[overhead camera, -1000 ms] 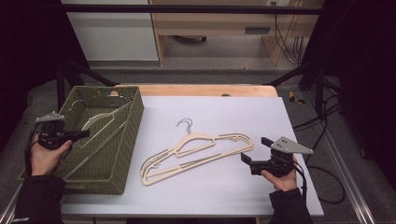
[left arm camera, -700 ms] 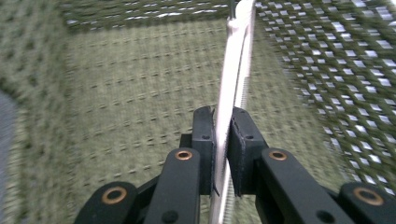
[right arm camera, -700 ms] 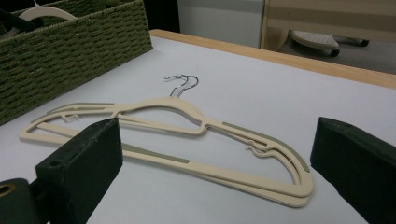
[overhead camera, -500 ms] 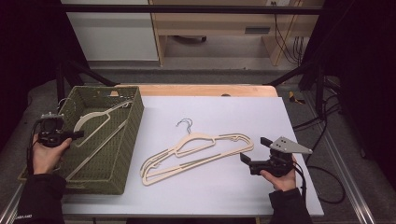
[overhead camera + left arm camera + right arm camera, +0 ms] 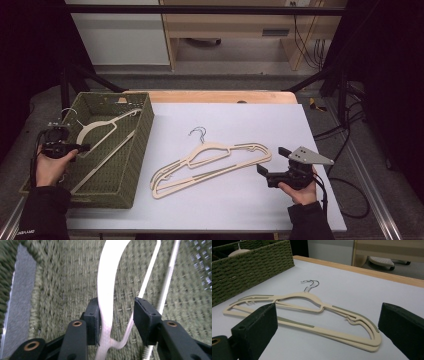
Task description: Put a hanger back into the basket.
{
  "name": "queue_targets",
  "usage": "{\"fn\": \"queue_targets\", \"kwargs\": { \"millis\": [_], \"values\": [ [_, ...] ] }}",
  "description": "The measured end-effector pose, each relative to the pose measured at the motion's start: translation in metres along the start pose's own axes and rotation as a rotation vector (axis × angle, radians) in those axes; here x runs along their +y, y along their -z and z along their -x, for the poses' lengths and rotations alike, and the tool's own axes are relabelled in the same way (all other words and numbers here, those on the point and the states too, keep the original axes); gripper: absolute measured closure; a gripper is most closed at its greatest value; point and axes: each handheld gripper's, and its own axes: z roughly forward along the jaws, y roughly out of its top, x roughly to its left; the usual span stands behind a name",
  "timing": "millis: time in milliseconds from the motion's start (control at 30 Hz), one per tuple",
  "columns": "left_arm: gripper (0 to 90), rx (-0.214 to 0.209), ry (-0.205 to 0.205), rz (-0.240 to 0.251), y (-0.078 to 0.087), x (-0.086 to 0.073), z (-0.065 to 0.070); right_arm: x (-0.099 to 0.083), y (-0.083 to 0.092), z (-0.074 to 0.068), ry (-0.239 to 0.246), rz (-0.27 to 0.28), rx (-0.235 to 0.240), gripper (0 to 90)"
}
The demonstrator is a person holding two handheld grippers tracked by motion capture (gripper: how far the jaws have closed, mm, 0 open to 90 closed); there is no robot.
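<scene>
One cream hanger (image 5: 102, 131) already lies inside the green basket (image 5: 131, 165), loose between the spread left gripper (image 5: 116, 315), while two stacked hangers (image 5: 212, 162) wait right of the basket, before the wide-open right gripper (image 5: 266, 172).

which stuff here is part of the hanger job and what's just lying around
In the job:
- hanger in basket, between the left gripper's open jaws
- green woven basket
- stacked hangers on the table
- right gripper, open

Lying about:
- cables
- wooden furniture behind
</scene>
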Motion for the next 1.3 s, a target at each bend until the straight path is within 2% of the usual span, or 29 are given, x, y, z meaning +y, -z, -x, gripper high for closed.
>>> {"fn": "queue_targets", "kwargs": {
  "millis": [400, 533, 633, 700, 800, 833, 1000, 1033, 1067, 1200, 1233, 1300],
  "values": [
    [51.5, 0.024, 0.026, -0.042, -0.006, -0.002, -0.002, 0.000, 0.001, 0.000, 0.002, 0.000, 0.002, 3.0],
    [48.5, 0.016, 0.028, -0.053, -0.004, -0.002, -0.003, 0.001, 0.001, 0.000, 0.003, 0.003, 0.001, 3.0],
    [45.0, 0.009, 0.031, -0.033, 0.002, -0.002, -0.002, 0.001, 0.003, 0.001, 0.004, 0.005, 0.004, 2.9],
    [42.9, 0.014, 0.016, -0.001, 0.010, -0.001, -0.001, 0.001, 0.003, 0.001, -0.001, 0.010, 0.000, 2.9],
    [39.1, -0.017, 0.010, 0.059, 0.025, 0.002, 0.001, 0.002, 0.004, 0.001, 0.004, 0.010, 0.000, 2.9],
    [37.6, -0.028, 0.010, 0.096, 0.030, 0.003, 0.004, 0.002, 0.004, 0.001, -0.003, 0.013, -0.001, 2.9],
    [30.8, -0.090, -0.057, 0.243, 0.059, 0.007, 0.019, 0.003, 0.006, 0.002, -0.003, 0.021, -0.003, 2.8],
    [30.0, -0.090, -0.057, 0.243, 0.059, 0.007, 0.019, 0.004, 0.007, 0.002, -0.002, 0.022, -0.004, 2.8],
    [28.9, -0.115, -0.086, 0.296, 0.068, 0.008, 0.029, 0.004, 0.008, 0.002, -0.003, 0.027, -0.005, 2.8],
    [25.9, -0.194, -0.151, 0.373, 0.080, 0.008, 0.056, 0.004, 0.010, 0.003, 0.002, 0.027, -0.003, 2.8],
    [24.1, -0.194, -0.151, 0.373, 0.080, 0.008, 0.056, 0.004, 0.010, 0.003, 0.002, 0.027, -0.003, 2.8],
    [21.7, -0.224, -0.196, 0.426, 0.086, 0.008, 0.077, 0.005, 0.011, 0.003, -0.006, 0.032, -0.007, 2.8]
  ]
}}
